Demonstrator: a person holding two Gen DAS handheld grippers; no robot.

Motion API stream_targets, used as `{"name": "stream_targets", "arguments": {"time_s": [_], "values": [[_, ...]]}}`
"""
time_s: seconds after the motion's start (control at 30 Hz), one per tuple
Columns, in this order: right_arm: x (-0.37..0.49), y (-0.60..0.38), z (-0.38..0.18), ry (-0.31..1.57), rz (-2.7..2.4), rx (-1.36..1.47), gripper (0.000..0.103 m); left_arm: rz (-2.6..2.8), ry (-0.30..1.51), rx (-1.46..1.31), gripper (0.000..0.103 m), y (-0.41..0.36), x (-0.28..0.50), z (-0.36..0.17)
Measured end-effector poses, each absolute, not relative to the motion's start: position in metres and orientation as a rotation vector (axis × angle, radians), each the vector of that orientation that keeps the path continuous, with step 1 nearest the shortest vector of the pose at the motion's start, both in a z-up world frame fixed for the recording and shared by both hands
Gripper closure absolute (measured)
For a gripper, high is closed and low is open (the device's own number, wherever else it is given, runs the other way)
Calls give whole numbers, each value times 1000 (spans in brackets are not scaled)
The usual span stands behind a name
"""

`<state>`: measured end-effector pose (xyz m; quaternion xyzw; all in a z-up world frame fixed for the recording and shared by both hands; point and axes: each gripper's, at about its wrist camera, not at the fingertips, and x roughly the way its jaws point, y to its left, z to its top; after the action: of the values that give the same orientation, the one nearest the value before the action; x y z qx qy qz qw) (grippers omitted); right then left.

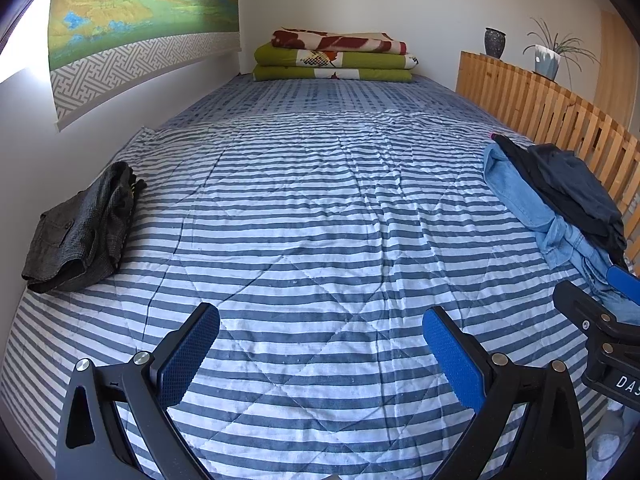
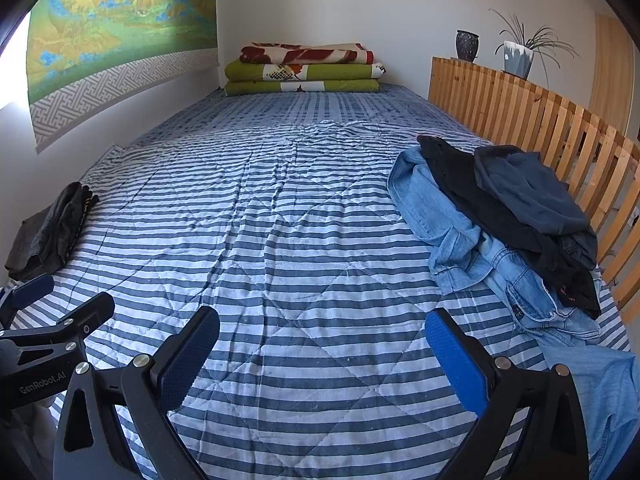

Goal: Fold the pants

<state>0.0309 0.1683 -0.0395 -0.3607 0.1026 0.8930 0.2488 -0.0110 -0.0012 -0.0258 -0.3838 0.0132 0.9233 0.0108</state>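
Observation:
A heap of unfolded pants lies at the bed's right side by the wooden rail: light blue jeans [image 2: 460, 236] [image 1: 520, 196] at the bottom, black pants [image 2: 496, 216] over them, a dark navy pair [image 2: 532, 196] [image 1: 576, 184] on top. One grey pair [image 1: 80, 232] [image 2: 52, 232] rests folded at the left edge near the wall. My left gripper [image 1: 320, 356] hovers open over the striped quilt [image 1: 312, 220], nothing between its blue pads. To its right my right gripper [image 2: 322, 356] is open too, also empty, with the heap ahead to its right.
Folded blankets [image 1: 334, 56] are stacked at the far end of the bed. A slatted wooden rail [image 2: 540, 120] runs along the right side, with a dark vase [image 2: 467, 45] and a potted plant [image 2: 520, 56] on top. A landscape hanging [image 1: 132, 20] covers the left wall.

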Motion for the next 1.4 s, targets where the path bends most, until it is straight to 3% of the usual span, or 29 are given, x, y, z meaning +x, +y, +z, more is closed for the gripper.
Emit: {"name": "stream_targets", "arguments": {"time_s": [0.53, 0.87, 1.4], "values": [[36, 176, -38, 271, 2412, -960, 1, 2860, 41, -1192, 0, 9, -10, -23], [56, 213, -42, 361, 2364, -902, 2, 2805, 92, -1176, 0, 38, -8, -26], [92, 378, -29, 509, 2128, -837, 2, 2745, 42, -1247, 0, 53, -24, -37]]}}
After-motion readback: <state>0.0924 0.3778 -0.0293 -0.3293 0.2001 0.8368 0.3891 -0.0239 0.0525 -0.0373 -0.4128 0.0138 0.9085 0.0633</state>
